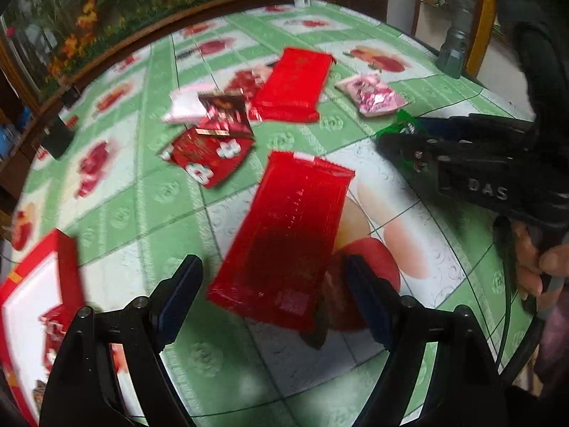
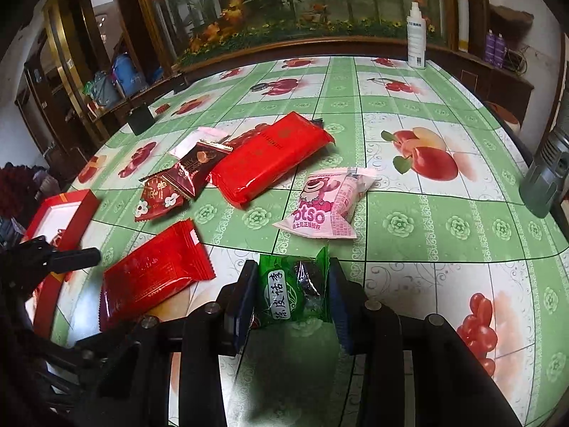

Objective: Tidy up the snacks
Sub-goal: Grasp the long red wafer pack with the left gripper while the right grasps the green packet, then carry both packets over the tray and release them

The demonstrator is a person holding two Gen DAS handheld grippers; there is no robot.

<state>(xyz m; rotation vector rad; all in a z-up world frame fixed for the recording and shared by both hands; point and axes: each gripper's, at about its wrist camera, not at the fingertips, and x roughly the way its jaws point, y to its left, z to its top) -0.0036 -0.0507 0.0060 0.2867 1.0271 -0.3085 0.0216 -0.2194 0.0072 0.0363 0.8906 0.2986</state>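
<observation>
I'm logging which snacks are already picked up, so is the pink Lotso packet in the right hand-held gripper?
No, the right hand-held gripper is shut on the green packet, while the pink Lotso packet lies on the table.

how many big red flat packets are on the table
2. One big red packet lies near the red box; the other red packet lies farther back beside the small wrappers. More may be hidden in the box.

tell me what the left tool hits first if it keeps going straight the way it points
Most likely the long glossy red foil snack packet lying on the table between and just beyond the open left tool. Depth is unclear, so it may reach the green fruit-print tablecloth first.
</observation>
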